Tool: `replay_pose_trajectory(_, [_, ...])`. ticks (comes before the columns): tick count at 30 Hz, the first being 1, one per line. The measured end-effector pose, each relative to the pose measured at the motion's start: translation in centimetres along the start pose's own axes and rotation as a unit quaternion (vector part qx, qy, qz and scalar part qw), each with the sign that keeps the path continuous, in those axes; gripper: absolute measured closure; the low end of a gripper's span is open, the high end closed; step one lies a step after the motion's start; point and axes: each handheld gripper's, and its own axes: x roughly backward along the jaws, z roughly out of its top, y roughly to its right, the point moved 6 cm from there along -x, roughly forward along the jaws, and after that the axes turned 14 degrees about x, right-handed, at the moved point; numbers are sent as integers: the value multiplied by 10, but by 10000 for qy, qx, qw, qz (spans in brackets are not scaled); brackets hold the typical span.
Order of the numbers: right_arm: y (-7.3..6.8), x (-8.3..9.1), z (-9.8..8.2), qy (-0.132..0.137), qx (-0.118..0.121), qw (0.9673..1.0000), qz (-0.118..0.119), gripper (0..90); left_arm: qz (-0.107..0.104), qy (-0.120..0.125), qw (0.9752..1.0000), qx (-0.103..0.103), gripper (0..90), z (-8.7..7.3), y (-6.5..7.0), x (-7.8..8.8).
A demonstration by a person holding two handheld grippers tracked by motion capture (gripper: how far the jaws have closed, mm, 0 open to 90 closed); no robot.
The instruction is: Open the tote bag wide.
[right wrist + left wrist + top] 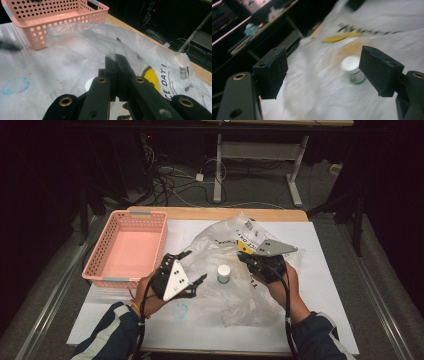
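Note:
A crumpled clear plastic bag (235, 295) with black print and a yellow patch lies across the white sheet. A small jar (224, 272) with a white lid and green label stands upright in the bag's area; whether plastic covers it I cannot tell. My right gripper (245, 257) is shut on a fold of the bag (140, 50) near the yellow patch, its jaws pressed together (116, 58). My left gripper (194, 266) hovers left of the jar, open and holding nothing. In the left gripper view the jar (352, 68) sits ahead, close to the right pad (379, 70).
A pink perforated basket (100, 255), with nothing in it, stands at the table's left rear; the right gripper view shows it (50, 27) beyond the bag. A blue circle (180, 311) is drawn on the white sheet near the front. Cables and a desk frame lie on the floor beyond.

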Motion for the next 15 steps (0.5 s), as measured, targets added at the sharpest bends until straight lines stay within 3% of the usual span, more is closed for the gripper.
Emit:
replay_pose_trajectory(4, [3,6,-3,1,9,10000,22,900,14,-729,9969,292,178,-18,-11,-14])
replay_pose_trajectory(6, [5,11,-5,13,-10,10000,26,900,96,-899,9954,332,179,-22,-12,-22])
replay_pose_trajectory(8, [9,15,-7,45,-49,10000,28,900,-9,-1029,9936,456,200,-24,-10,-30])
replay_pose_trajectory(9, [10,17,-8,52,-70,9999,51,892,-39,-1112,9929,415,213,-26,-8,-34])
replay_pose_trajectory(11, [12,17,-9,48,-85,9999,41,892,-55,-1328,9907,285,272,-30,-5,-41])
replay_pose_trajectory(15, [12,16,-11,13,-49,10000,17,887,41,-1604,9864,345,546,-38,-7,-47])
